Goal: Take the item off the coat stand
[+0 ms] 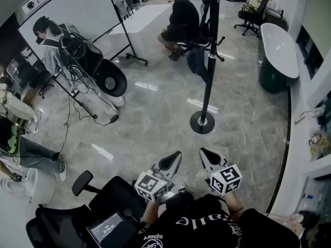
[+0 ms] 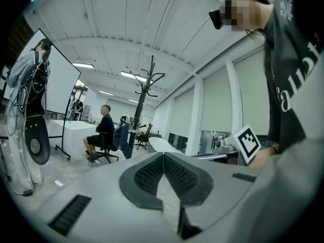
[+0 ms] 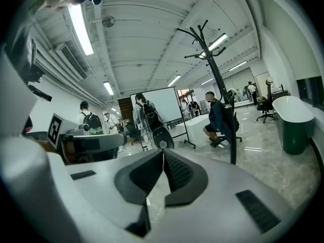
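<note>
whiteboard [image 1: 77, 9]: far left on a wheeled frame, out of the way.
left claw [image 1: 172, 160]: clenched, nothing between the jaws. Held low by the person's body, well apart from the stand.
item [image 1: 196, 61]: dark blue, hangs on the left side of the pole about halfway up, clear of the floor. Garment or bag, can't tell which. Top attachment is too small to make out.
handling (my read): soft, limp and light. It will sag and swing once it's freed. Not fragile. Fabric should give the pads decent friction.
grip point (my read): pinch a bunched fold or loop right at the top, next to the peg, then lift up and out. Grabbing the lower hem would only drag it against the peg.
coat stand [image 1: 211, 50]: black pole on a round base, standing on glossy floor [image 1: 155, 118]. The top hooks look bare.
seated person [image 1: 182, 19]: on an office chair just behind the stand.
right claw [image 1: 208, 156]: clenched, empty, beside the left one and equally far from the stand.
status: reach not started, and both claws need to open first.
risk: a sideways pull could rock the stand.
</note>
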`<control>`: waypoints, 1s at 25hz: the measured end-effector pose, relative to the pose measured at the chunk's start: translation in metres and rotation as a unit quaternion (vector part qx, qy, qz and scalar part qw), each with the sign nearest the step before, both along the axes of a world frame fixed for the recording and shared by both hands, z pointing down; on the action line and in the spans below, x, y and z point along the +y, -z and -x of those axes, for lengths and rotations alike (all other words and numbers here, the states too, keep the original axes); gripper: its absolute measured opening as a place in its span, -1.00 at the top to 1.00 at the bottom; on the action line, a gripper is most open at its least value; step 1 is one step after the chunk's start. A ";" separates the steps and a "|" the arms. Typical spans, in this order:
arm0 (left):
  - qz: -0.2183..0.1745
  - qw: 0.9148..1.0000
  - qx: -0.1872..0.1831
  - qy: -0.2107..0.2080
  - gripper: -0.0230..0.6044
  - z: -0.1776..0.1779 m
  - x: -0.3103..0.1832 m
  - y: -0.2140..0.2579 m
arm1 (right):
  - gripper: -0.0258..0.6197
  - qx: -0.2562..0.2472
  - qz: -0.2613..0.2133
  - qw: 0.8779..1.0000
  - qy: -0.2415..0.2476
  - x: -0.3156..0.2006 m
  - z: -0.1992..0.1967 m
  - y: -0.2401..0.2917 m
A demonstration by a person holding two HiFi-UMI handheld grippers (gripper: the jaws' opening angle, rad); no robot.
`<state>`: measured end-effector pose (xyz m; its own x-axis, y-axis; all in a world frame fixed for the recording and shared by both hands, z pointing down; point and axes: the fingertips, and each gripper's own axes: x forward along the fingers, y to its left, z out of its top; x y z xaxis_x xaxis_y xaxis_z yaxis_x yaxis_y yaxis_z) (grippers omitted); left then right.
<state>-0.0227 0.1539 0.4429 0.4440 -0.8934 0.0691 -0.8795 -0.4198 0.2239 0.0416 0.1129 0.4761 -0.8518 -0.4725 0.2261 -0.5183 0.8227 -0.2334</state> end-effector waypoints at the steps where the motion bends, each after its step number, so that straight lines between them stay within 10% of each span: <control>1: 0.001 1.000 0.002 0.003 0.92 0.013 -0.004 -0.003 | 0.87 0.003 0.000 1.000 0.001 -0.004 0.011 -0.002; 14: 0.017 0.999 0.033 0.011 0.92 0.089 -0.061 -0.042 | 0.87 0.026 0.009 1.000 -0.001 -0.062 0.080 -0.038; 25: 0.000 0.999 0.022 0.044 0.92 0.122 -0.216 -0.030 | 0.86 0.025 -0.008 1.000 -0.016 -0.237 0.107 -0.034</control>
